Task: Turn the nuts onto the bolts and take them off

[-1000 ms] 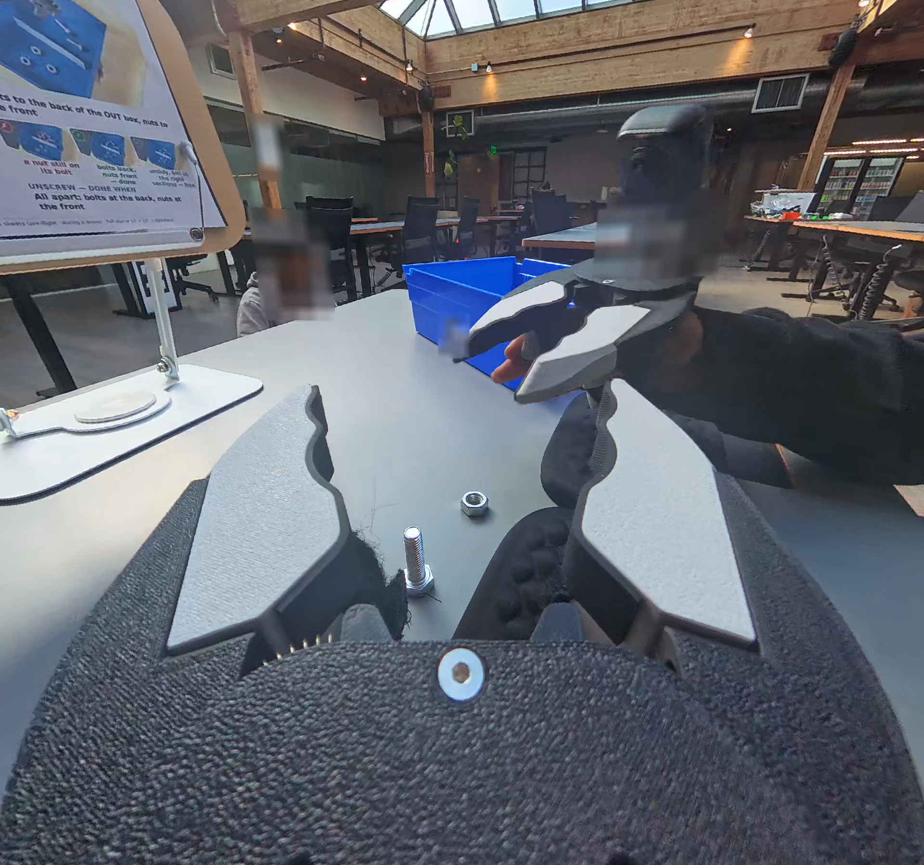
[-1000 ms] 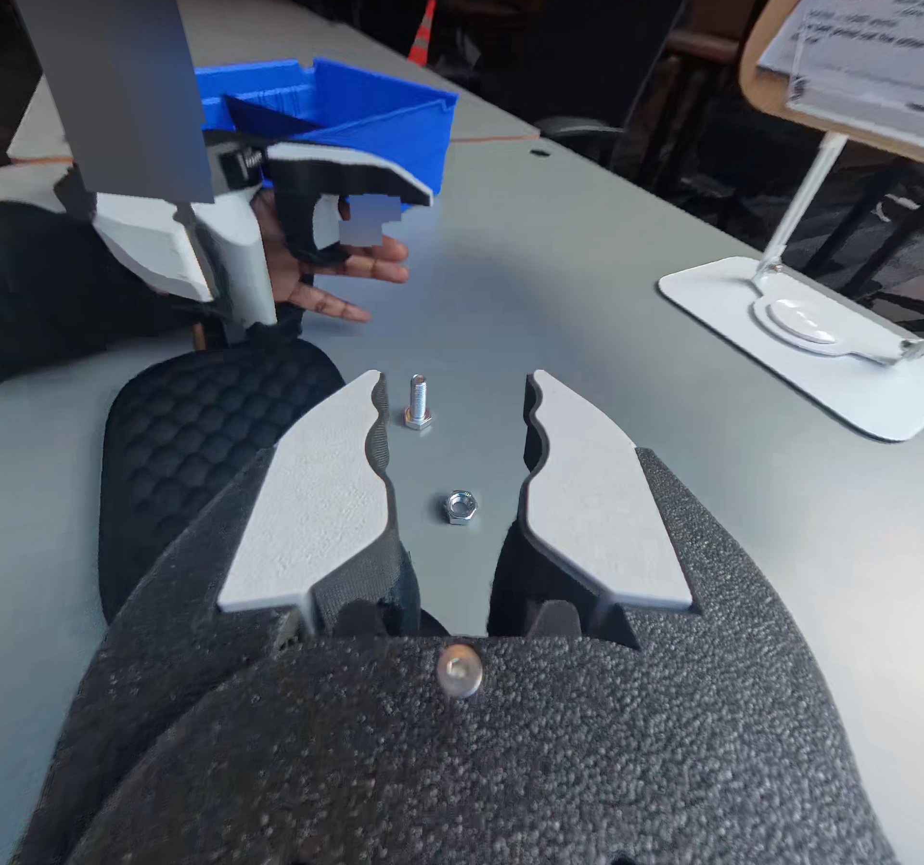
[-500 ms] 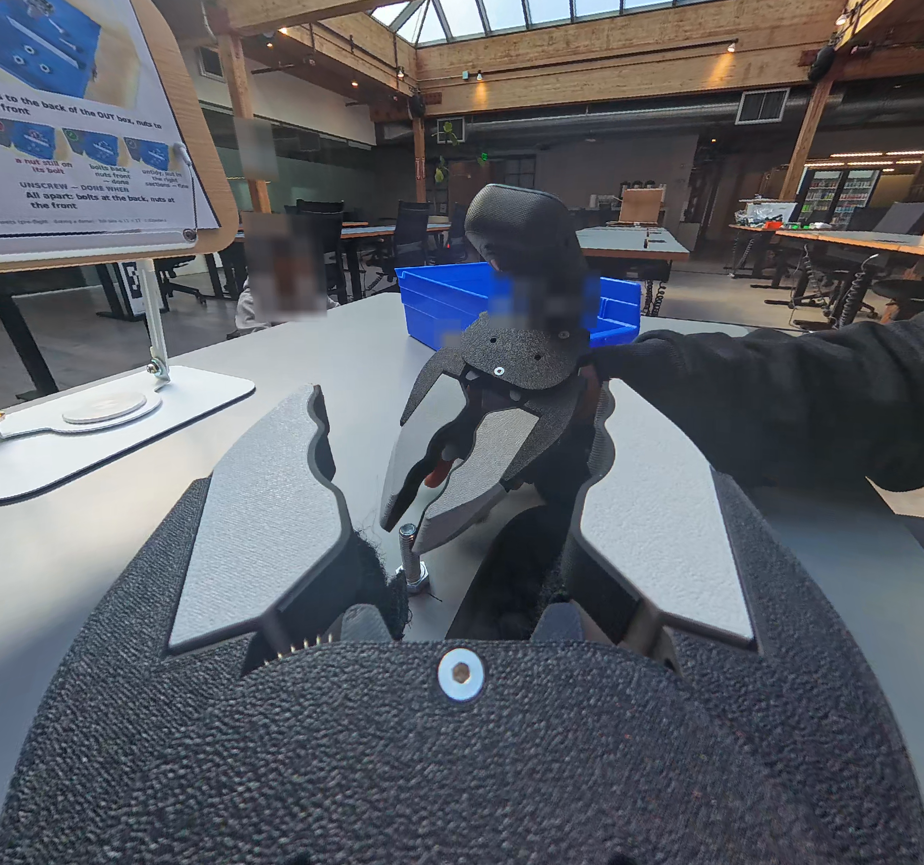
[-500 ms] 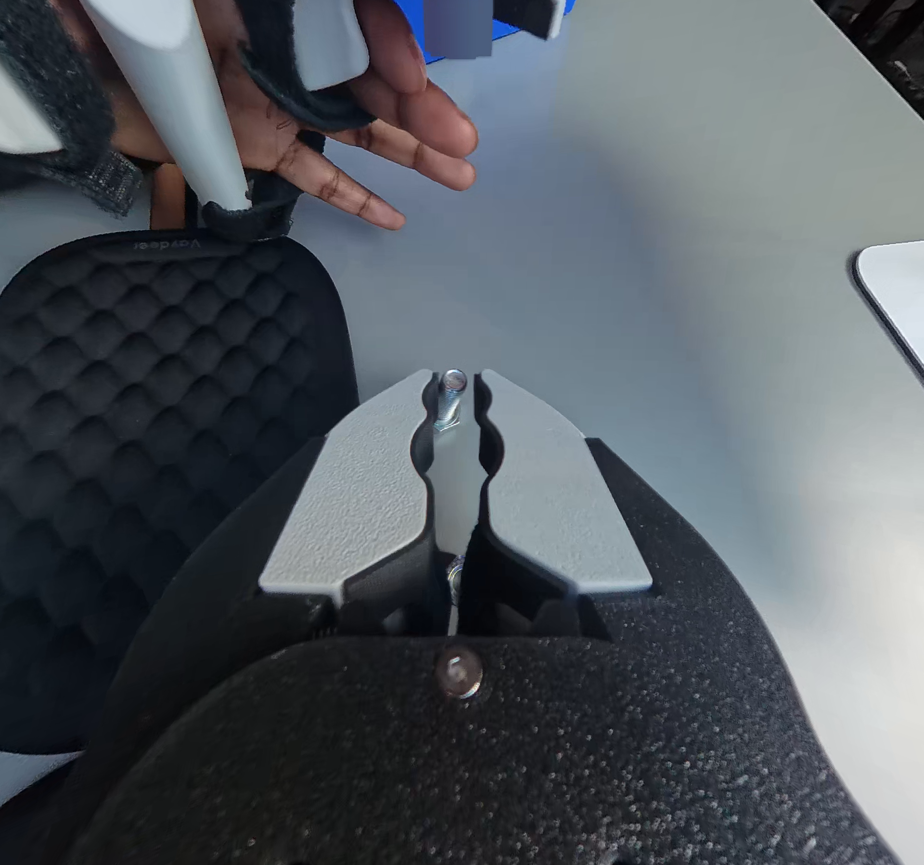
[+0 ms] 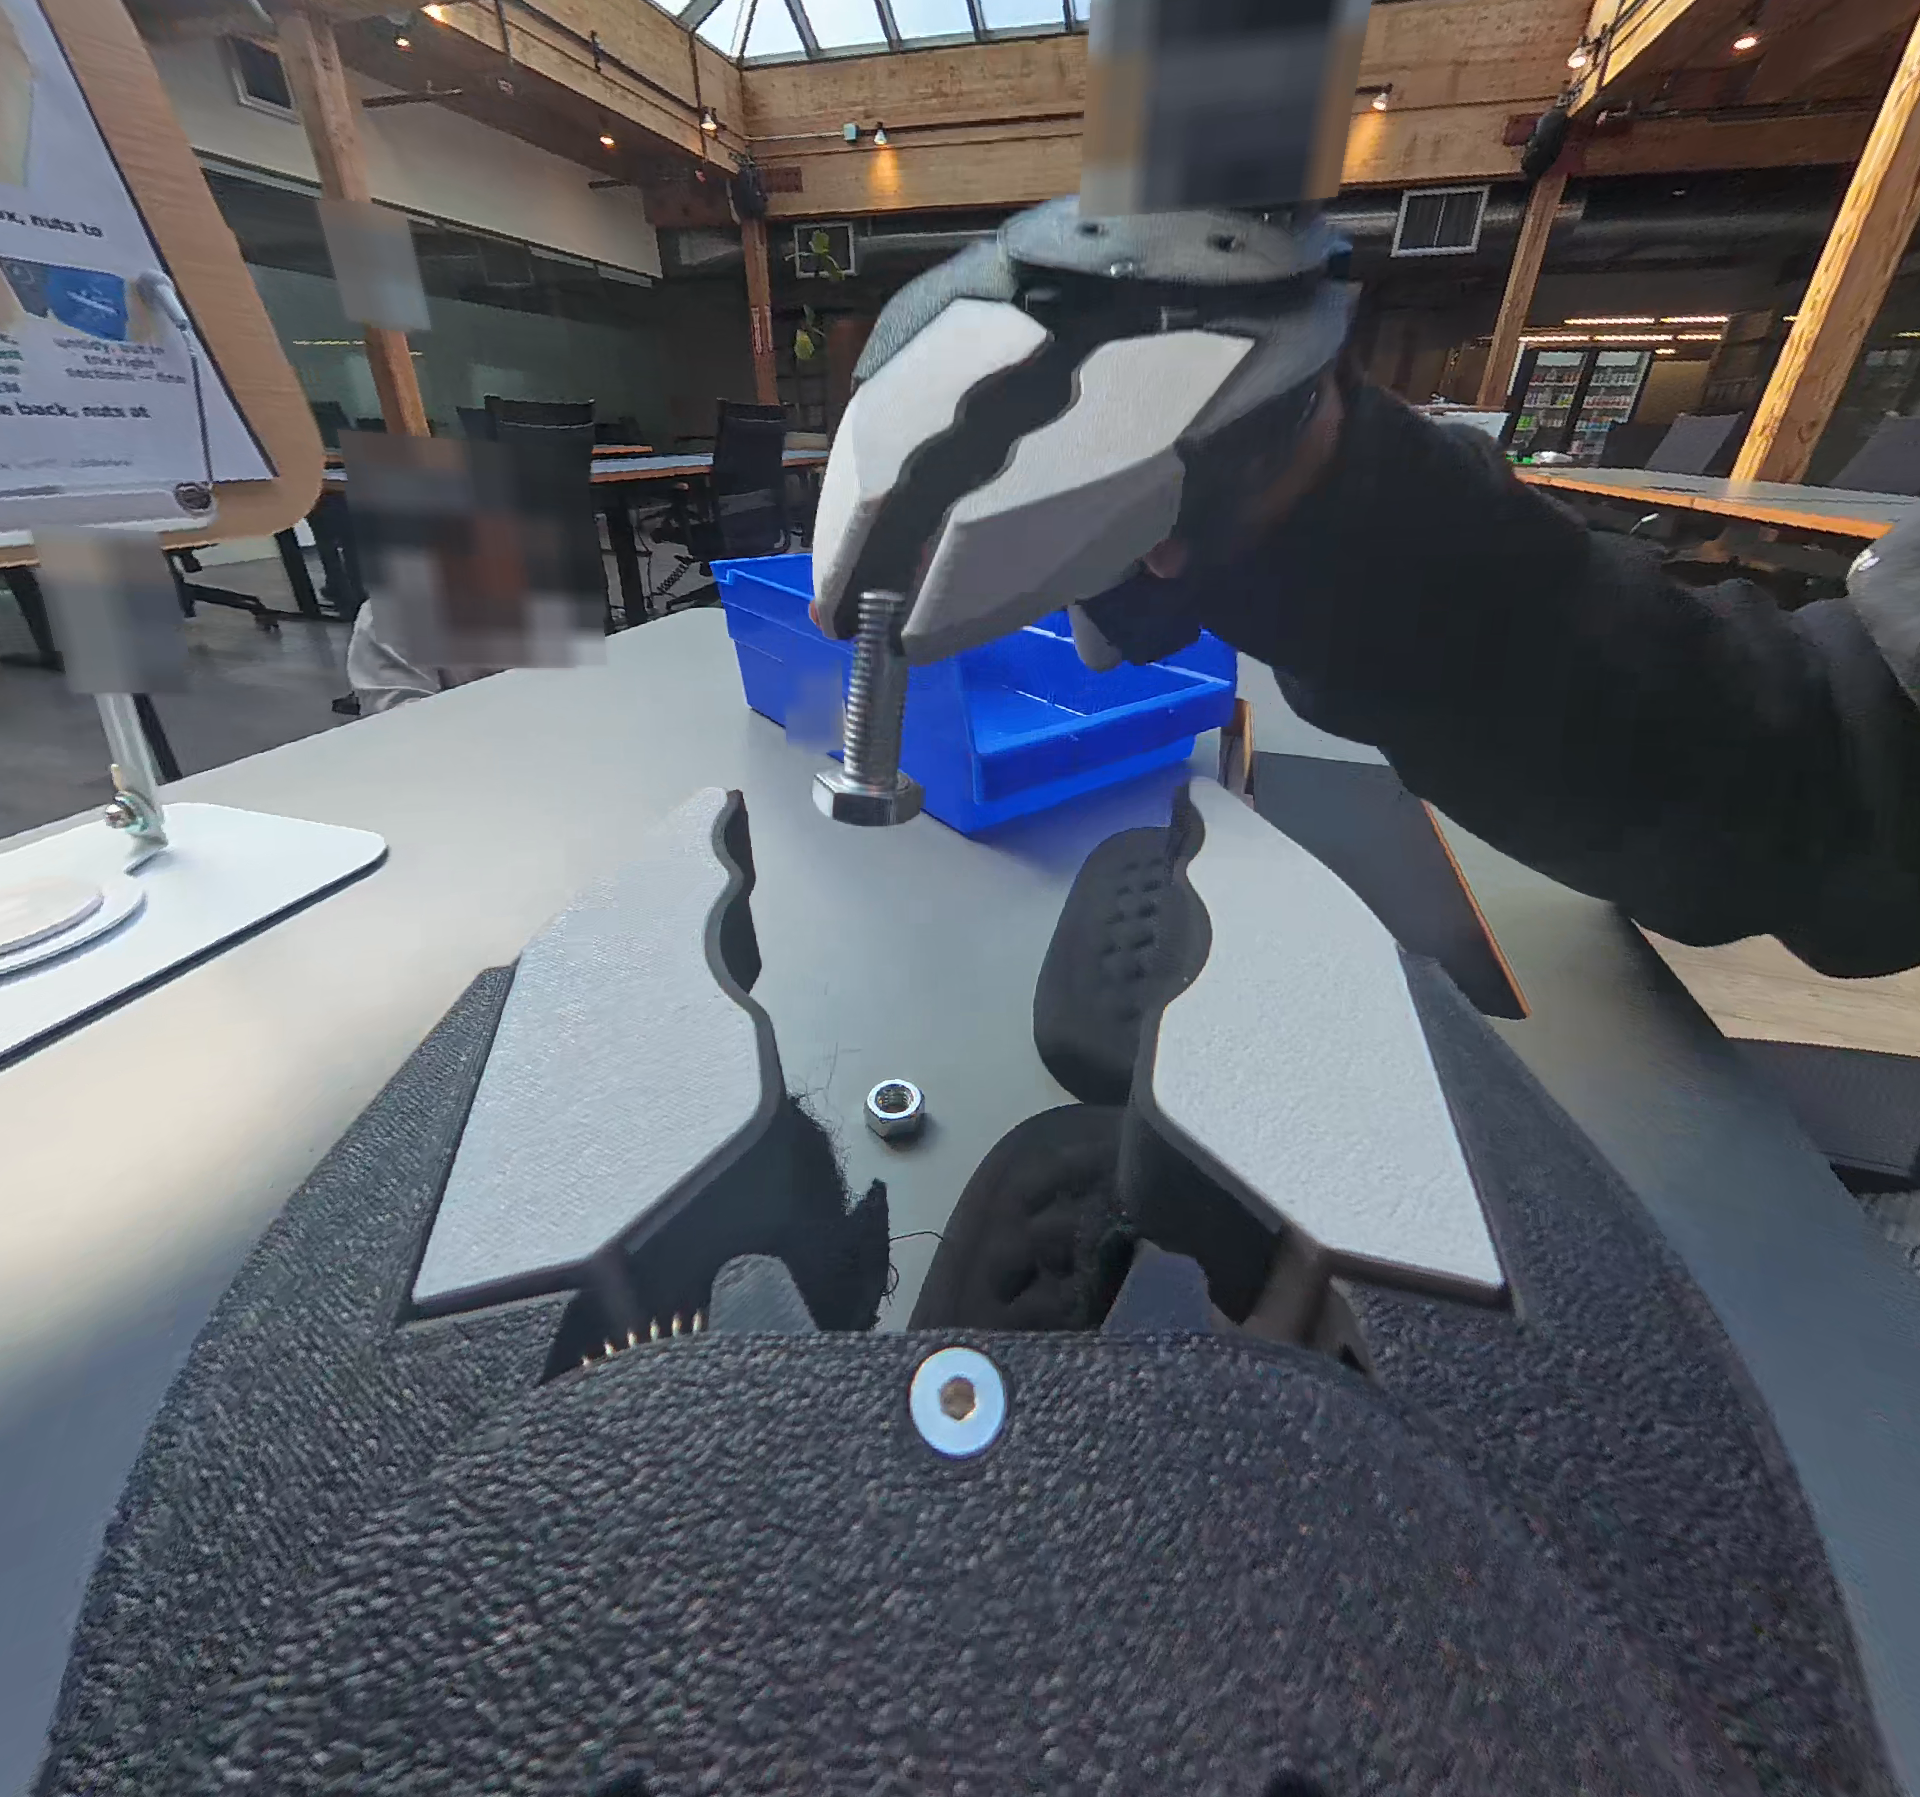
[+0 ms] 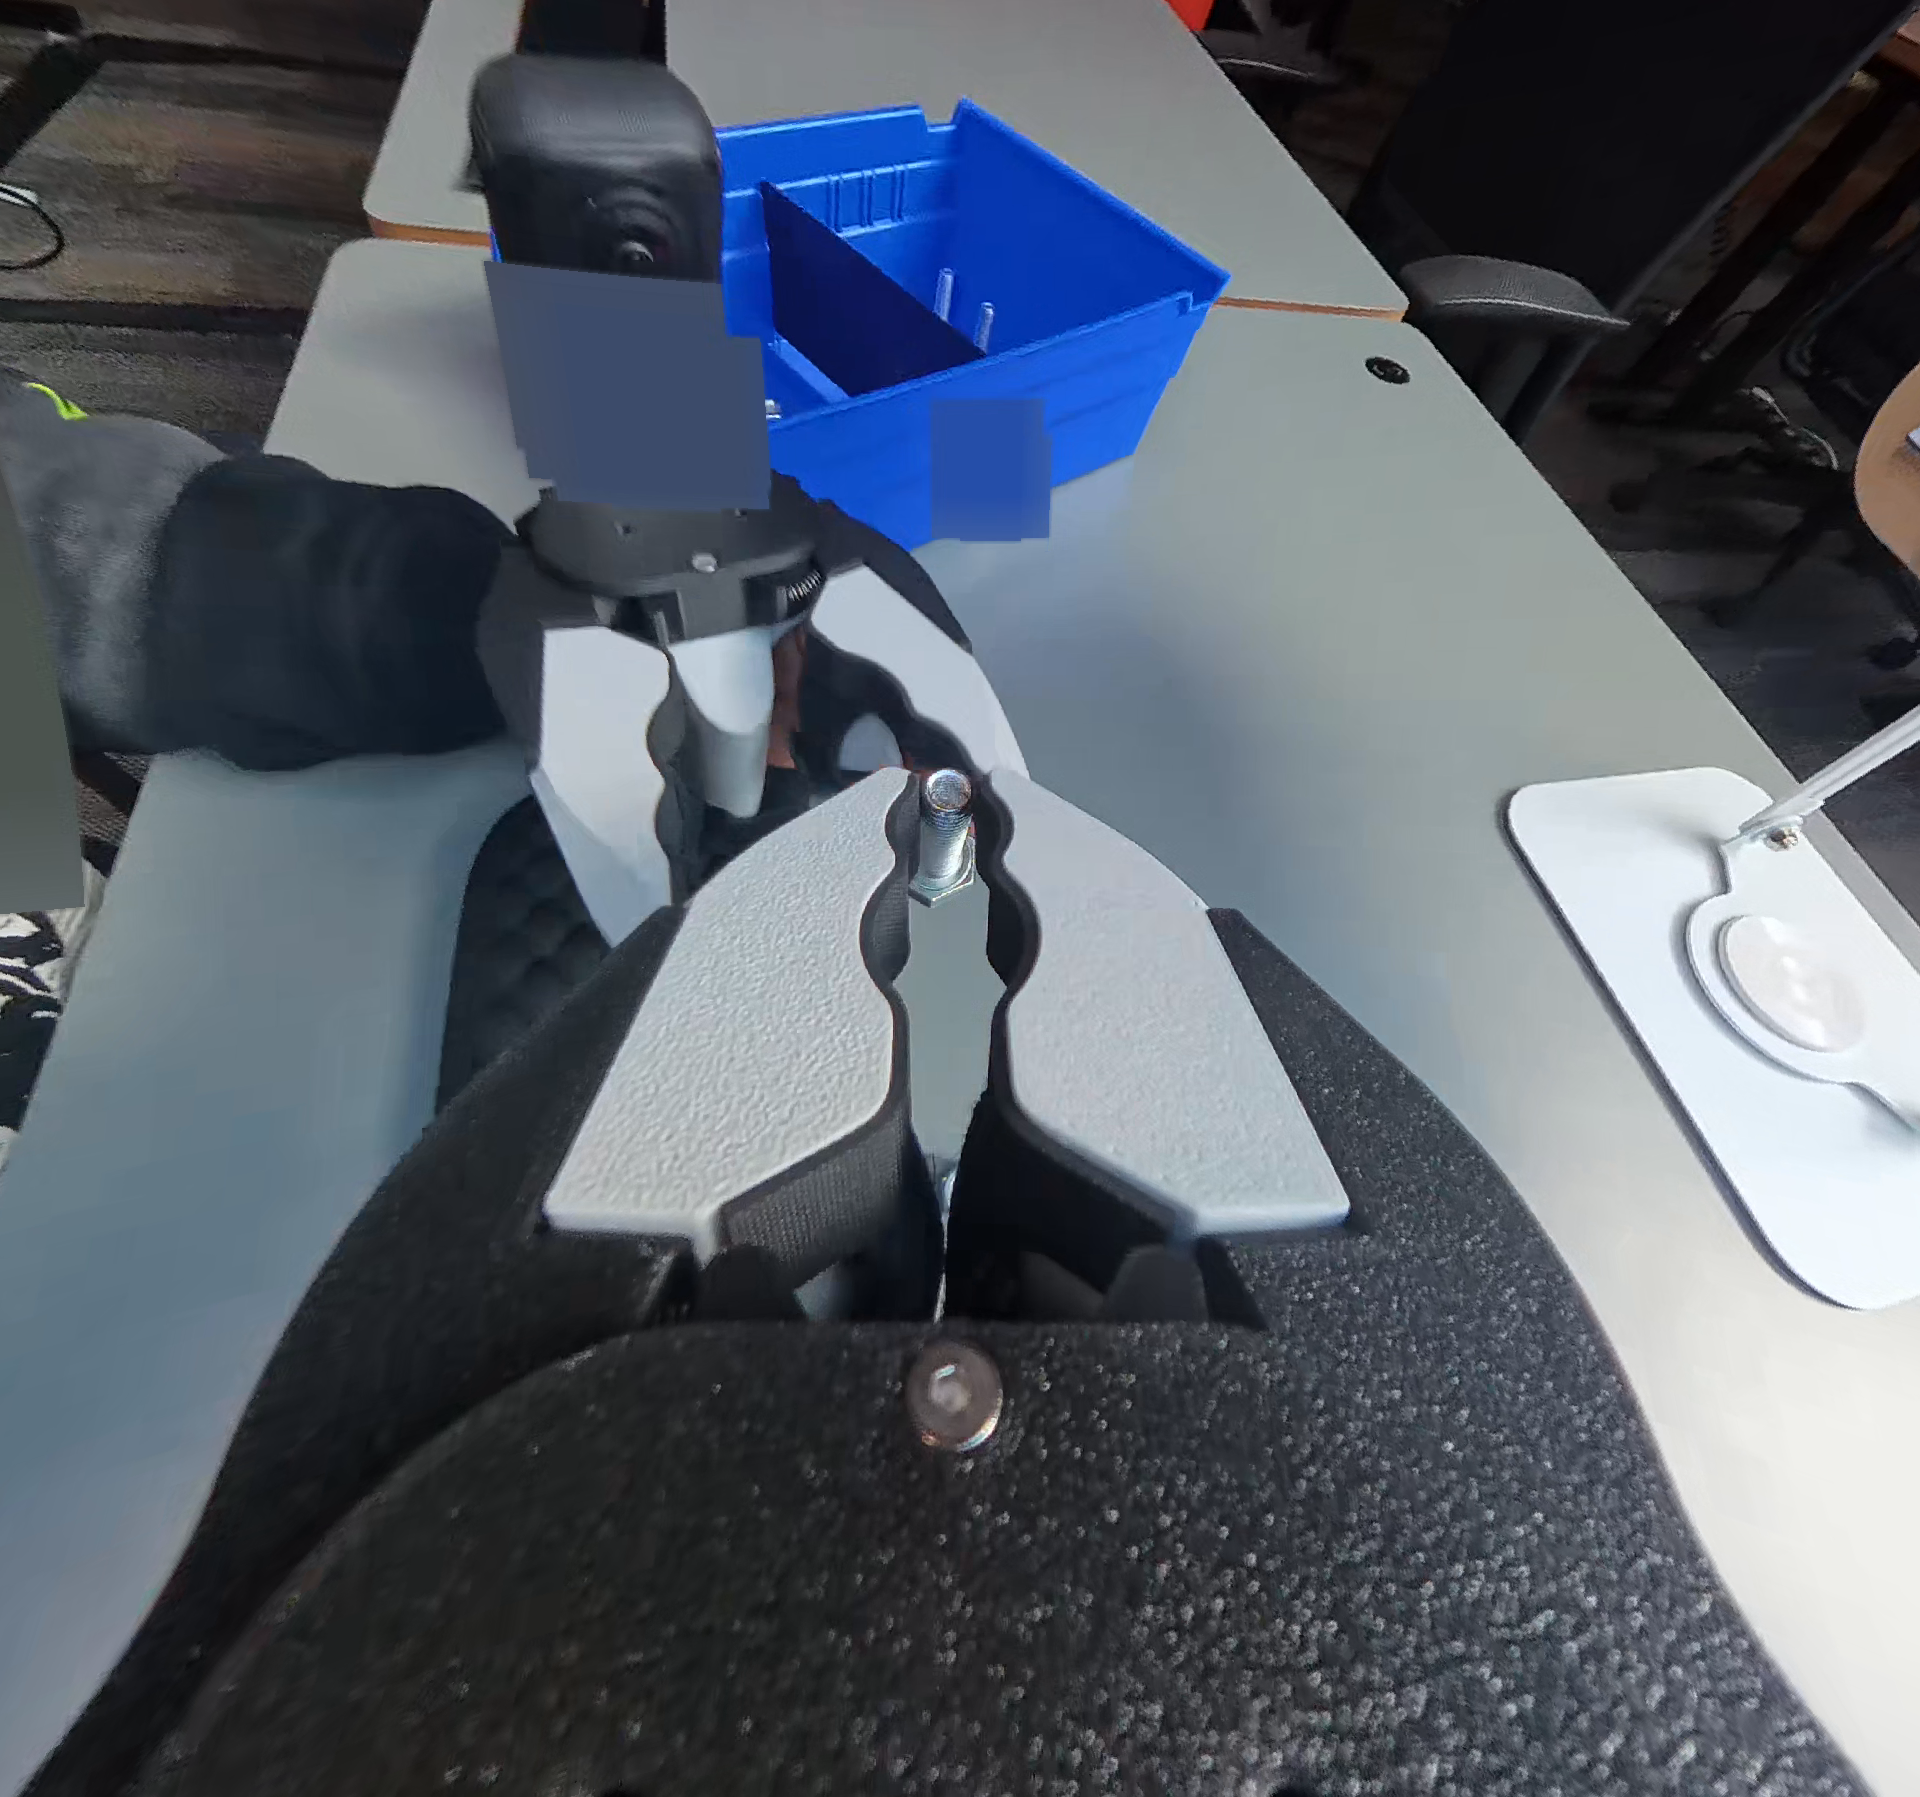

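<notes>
Left gripper [image 5: 961,958] stands wide apart and empty, low over the grey table [image 5: 520,791], the loose nut [image 5: 895,1109] lying flat between its fingers, apparently the next pick-up. Right gripper [image 5: 883,604], beyond it, is clamped on the threaded tip of the bolt [image 5: 873,719], lifted clear of the table. Bolt's long axis hangs near vertical, hex head down, so the threads are covered; regripping seems needed before threading.

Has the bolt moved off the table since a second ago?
Yes. The bolt hangs head down from the right gripper, up in front of the blue bin; the nut lies on the table.
</notes>
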A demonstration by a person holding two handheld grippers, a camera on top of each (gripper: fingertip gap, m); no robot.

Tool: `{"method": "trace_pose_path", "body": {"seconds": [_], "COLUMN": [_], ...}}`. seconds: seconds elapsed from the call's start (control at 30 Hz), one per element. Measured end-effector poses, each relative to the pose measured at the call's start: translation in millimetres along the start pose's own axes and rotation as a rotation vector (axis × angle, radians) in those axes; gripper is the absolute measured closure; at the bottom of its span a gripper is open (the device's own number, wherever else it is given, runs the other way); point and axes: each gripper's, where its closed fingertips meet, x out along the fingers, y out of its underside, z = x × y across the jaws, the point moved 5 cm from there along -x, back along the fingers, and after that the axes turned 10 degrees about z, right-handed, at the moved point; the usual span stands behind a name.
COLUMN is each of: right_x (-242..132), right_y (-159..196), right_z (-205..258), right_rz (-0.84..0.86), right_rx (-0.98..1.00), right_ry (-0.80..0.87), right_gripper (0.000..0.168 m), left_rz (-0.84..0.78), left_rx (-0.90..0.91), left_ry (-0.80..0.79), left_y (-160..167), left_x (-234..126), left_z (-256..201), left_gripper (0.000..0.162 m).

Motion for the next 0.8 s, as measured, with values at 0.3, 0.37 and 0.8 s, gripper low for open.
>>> {"method": "trace_pose_path", "body": {"seconds": [0.3, 0.37, 0.8], "right_x": [5, 5, 2], "right_y": [8, 9, 8], "right_z": [14, 15, 12], "right_rz": [0.095, 0.097, 0.079], "right_rx": [0.028, 0.038, 0.107], "right_ry": [-0.041, -0.040, 0.014], "right_gripper": [0.159, 0.159, 0.159], "left_rz": [0.036, 0.038, 0.087], "left_rx": [0.008, -0.014, -0.002], "left_ry": [-0.010, -0.029, -0.112], "left_y": [8, 9, 12], "left_x": [22, 22, 27], "left_z": [-7, -4, -1], "left_gripper": [0.114, 0.121, 0.135]}}
